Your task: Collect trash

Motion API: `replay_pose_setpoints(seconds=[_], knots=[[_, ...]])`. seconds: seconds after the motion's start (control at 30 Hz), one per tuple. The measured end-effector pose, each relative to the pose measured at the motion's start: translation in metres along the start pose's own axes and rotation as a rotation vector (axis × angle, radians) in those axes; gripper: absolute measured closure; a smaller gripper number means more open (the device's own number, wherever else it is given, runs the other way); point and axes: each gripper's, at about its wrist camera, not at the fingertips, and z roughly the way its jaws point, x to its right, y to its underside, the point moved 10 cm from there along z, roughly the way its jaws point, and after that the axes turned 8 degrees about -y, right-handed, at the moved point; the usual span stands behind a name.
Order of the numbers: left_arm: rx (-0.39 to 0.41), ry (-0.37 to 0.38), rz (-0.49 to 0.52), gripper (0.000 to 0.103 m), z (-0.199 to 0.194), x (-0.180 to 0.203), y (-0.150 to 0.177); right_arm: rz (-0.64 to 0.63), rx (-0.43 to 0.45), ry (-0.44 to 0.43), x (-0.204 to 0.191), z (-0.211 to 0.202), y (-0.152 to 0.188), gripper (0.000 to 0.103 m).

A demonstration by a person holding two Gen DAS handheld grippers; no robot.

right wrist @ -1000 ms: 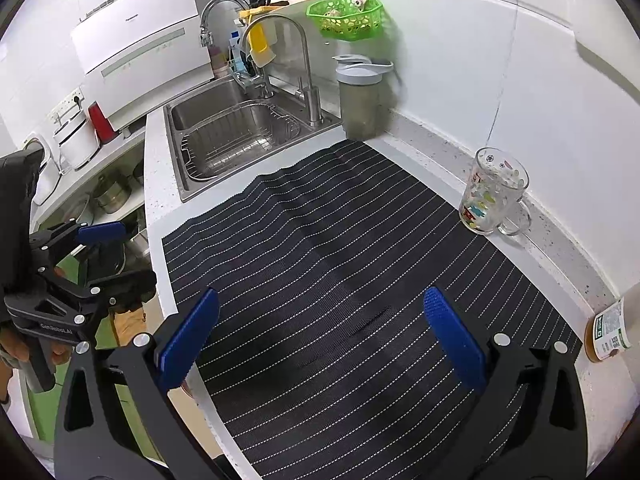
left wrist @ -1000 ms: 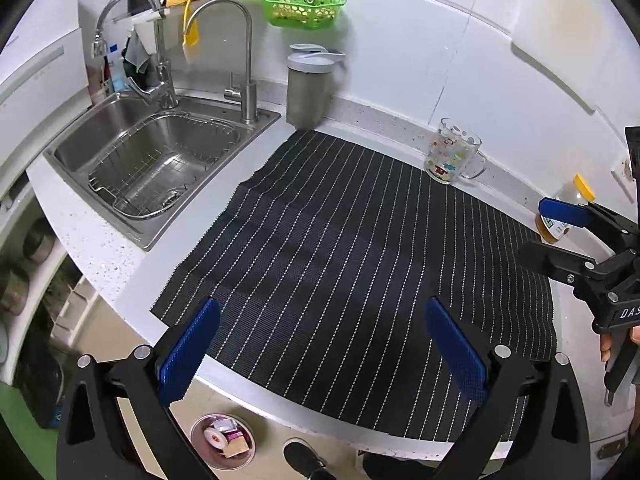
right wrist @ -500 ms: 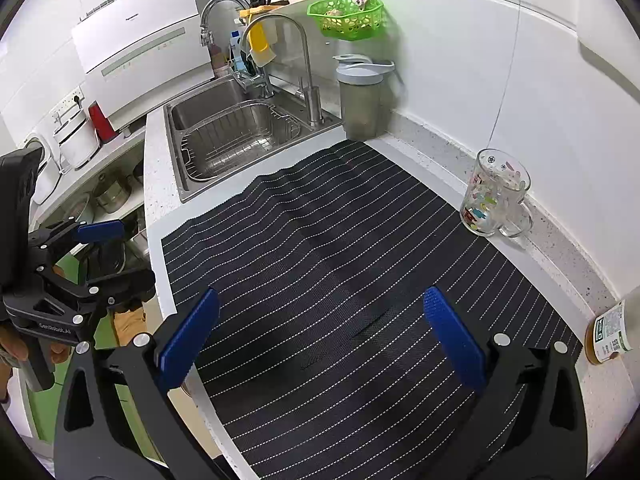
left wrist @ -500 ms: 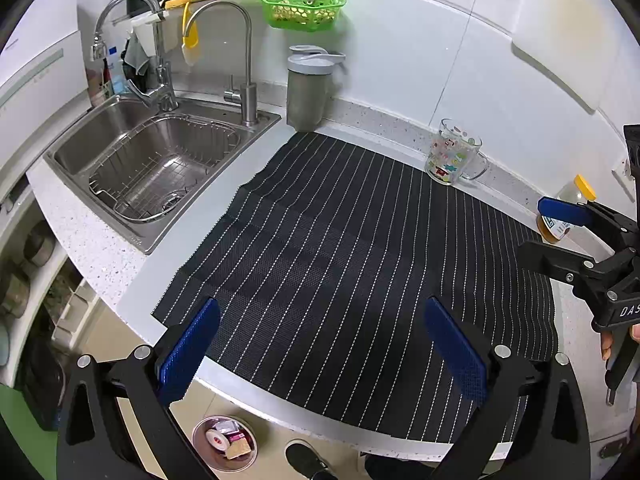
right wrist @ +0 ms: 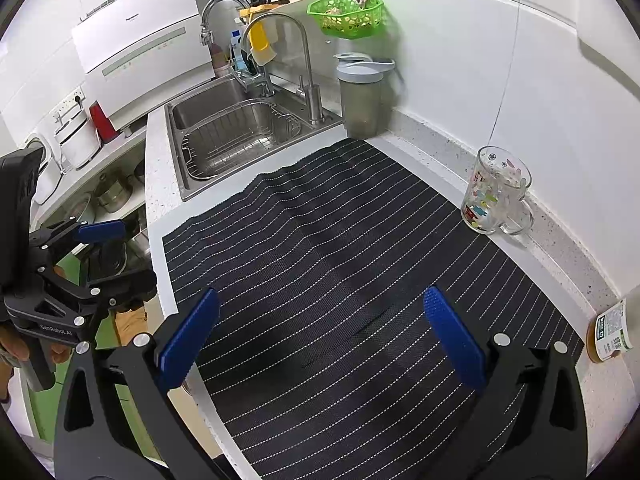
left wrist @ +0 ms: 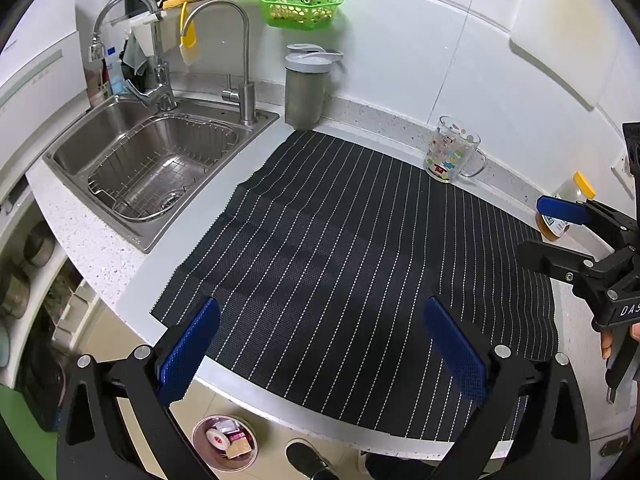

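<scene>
Floor bin (left wrist: 225,442) — wrappers, tape roll inside; glass mug (right wrist: 494,196) — empty.

striped mat (left wrist: 352,256) | sink (left wrist: 148,160) | glass mug (left wrist: 452,156) | green basket (left wrist: 300,6)

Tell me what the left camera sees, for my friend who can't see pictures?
The open left gripper hovers over a black striped mat on a kitchen counter. A sink sits left, a glass mug behind, and a small bin of trash is on the floor below.

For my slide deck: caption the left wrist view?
Open left gripper hovering over black striped mat beside steel sink.
</scene>
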Motion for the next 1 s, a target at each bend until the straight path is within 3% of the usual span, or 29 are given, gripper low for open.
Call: replay_pose_setpoints(seconds=[1.0], knots=[[-0.008,0.006,0.011,0.005,-0.005,0.0008,0.0055,0.006,0.004,-0.003,-0.0019,-0.0021,0.004,0.003]])
